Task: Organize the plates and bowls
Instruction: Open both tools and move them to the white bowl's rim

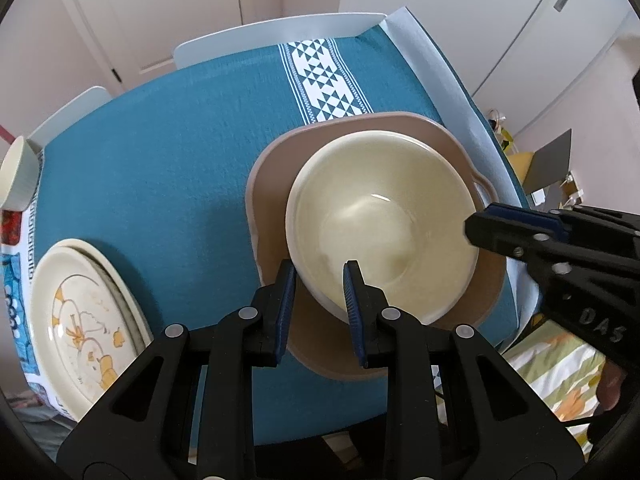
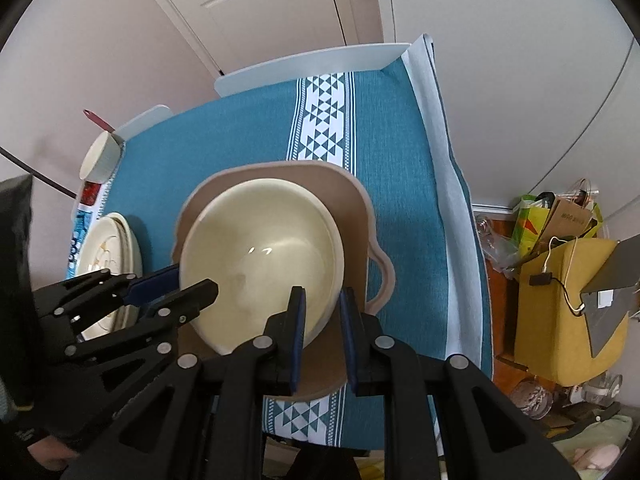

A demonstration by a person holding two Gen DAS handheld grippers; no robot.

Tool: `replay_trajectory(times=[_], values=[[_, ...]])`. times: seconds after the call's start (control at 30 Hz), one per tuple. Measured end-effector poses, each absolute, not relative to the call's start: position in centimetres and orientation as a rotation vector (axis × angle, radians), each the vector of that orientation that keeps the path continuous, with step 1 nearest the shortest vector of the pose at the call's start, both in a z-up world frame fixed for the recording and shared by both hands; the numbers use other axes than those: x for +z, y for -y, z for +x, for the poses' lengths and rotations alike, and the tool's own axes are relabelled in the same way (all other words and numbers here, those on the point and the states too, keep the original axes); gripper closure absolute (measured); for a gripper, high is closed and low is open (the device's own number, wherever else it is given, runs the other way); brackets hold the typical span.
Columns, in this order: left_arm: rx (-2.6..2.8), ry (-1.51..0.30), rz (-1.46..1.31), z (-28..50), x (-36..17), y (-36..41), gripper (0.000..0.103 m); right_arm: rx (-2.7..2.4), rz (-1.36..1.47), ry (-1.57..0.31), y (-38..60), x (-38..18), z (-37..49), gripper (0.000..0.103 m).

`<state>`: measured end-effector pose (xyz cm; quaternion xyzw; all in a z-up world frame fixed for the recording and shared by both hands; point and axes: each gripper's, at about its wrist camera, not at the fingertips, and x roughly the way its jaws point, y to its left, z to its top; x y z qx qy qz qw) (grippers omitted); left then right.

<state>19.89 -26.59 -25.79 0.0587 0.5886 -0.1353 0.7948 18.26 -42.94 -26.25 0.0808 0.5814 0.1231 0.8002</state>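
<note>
Both tongs, left [image 1: 320, 276] and right [image 2: 323, 304], point steeply down, each clamped on the cream bowl's [image 1: 384, 216] rim.

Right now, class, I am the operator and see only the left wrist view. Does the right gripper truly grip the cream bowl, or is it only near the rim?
Observer: It grips. The right gripper is shut on the rim of the cream bowl, with one pad inside and one outside.
Operator: Is the outer finger clear of the tray's handle?
Observer: The outer finger stands right beside the handle loop of the tan tray. I cannot tell whether they touch.
Operator: Is anything in the ribbed cup at the far corner?
Observer: Yes, a red handle sticks out of the ribbed cup.
</note>
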Motion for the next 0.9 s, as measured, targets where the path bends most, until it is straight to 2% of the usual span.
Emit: replay_trajectory(times=[0.17, 0.33, 0.37, 0.4, 0.43, 0.47, 0.5, 0.53, 0.6, 0.63, 0.67, 0.7, 0.77, 0.9], values=[[-0.305, -1.233, 0.107, 19.6, -23.8, 26.0, 0.081, 0.262, 0.195, -1.204, 43.7, -24.5, 17.7, 0.087], [-0.277, -1.135, 0.058, 19.4, -19.1, 23.3, 0.081, 0.309, 0.183, -1.119, 42.5, -21.1, 18.3, 0.087], [-0.264, -1.11, 0.039, 19.4, -18.0, 22.4, 0.077, 0.325, 0.179, -1.098, 42.1, -20.3, 18.5, 0.087], [-0.243, -1.08, 0.018, 19.4, -16.8, 21.3, 0.071, 0.354, 0.171, -1.066, 41.3, -19.1, 18.8, 0.087], [-0.216, -1.049, 0.004, 19.4, -15.5, 20.2, 0.047, 0.375, 0.163, -1.042, 40.8, -18.3, 18.9, 0.087], [-0.185, -1.017, -0.004, 19.4, -14.5, 19.1, 0.015, 0.399, 0.154, -1.018, 40.2, -17.4, 19.3, 0.087], [-0.14, -0.966, -0.004, 19.2, -13.3, 17.8, 0.005, 0.43, 0.146, -0.994, 39.4, -16.6, 19.6, 0.087], [-0.111, -0.928, -0.001, 19.0, -12.5, 16.8, 0.0, 0.473, 0.139, -0.977, 38.3, -15.6, 20.0, 0.087], [-0.067, -0.884, 0.01, 19.0, -11.1, 14.4, 0.0, 0.537, 0.127, -0.955, 36.3, -14.3, 21.0, 0.085], [-0.045, -0.881, 0.009, 19.2, -10.8, 13.4, 0.0, 0.555, 0.119, -0.948, 35.3, -14.0, 21.4, 0.08], [-0.013, -0.878, -0.002, 19.4, -10.5, 11.8, 0.0, 0.573, 0.108, -0.941, 34.4, -13.6, 21.9, 0.064], [0.005, -0.877, -0.019, 19.5, -10.3, 10.5, 0.0, 0.59, 0.095, -0.934, 33.2, -13.4, 22.6, 0.04], [0.037, -0.879, -0.065, 20.0, -10.2, 7.8, 0.0, 0.626, 0.07, -0.923, 30.7, -12.9, 24.1, 0.021], [0.112, -0.897, -0.152, 21.5, -10.8, 2.1, 0.0, 0.709, -0.019, -0.918, 24.9, -12.2, 26.9, 0.021]])
